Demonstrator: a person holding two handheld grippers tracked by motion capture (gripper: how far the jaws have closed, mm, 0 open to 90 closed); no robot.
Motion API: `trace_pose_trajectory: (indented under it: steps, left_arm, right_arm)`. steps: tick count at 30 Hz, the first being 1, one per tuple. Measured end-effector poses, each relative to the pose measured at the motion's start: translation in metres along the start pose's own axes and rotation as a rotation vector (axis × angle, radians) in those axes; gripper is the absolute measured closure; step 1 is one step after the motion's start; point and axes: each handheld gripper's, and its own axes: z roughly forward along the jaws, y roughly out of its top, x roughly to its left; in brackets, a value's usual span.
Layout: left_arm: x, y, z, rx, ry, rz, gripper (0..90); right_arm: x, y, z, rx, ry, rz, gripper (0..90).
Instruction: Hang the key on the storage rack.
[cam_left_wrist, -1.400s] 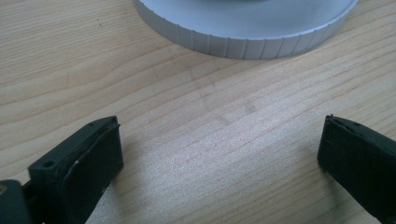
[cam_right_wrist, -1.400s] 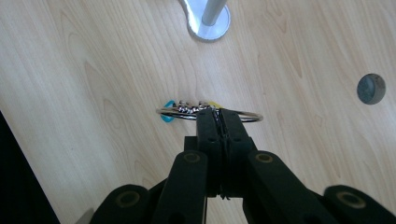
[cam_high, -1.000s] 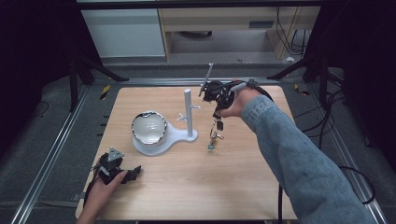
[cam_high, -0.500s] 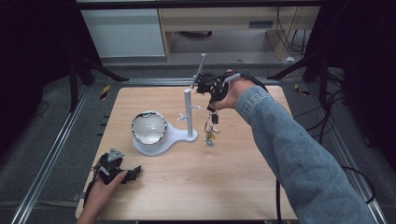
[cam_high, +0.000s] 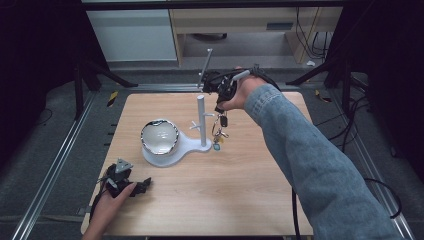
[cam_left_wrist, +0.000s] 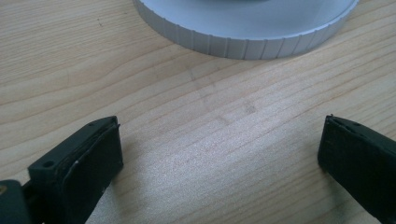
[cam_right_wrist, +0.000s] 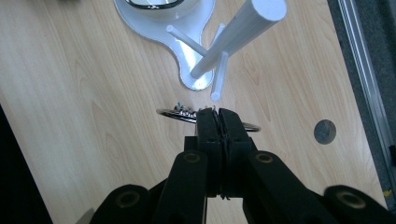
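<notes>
Key ring (cam_right_wrist: 208, 116) pinched in right claw (cam_right_wrist: 217, 112), beside white stand (cam_right_wrist: 233, 37)

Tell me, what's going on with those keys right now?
Right tongs shut on the key ring, keys dangling beside the white stand. Left tongs open, empty, low on the table. The stand's pegs sit close ahead.

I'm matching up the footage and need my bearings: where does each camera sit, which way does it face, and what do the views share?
High view: above the person's side, looking forward and down on the table; both forearms enter from below, the right gripper dangling a key ring.
Left gripper view: rides the left gripper, looking low across the wood past its open fingers.
Right gripper view: rides the right gripper, looking down past fingers shut on the key ring.
Shared: the white stand appears in all three.
</notes>
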Motion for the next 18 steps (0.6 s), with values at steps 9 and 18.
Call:
trace_pose_trajectory:
  steps: [9, 18]
  left_arm:
    - [0.0, 0.0, 0.0, 0.0, 0.0, 0.0, 0.0]
    - [0.0, 0.0, 0.0, 0.0, 0.0, 0.0, 0.0]
  right_arm:
    - [-0.004, 0.011, -0.001, -0.002, 0.003, 0.0, 88.5]
    - [-0.011, 0.02, 0.0, 0.001, 0.006, 0.007, 88.6]
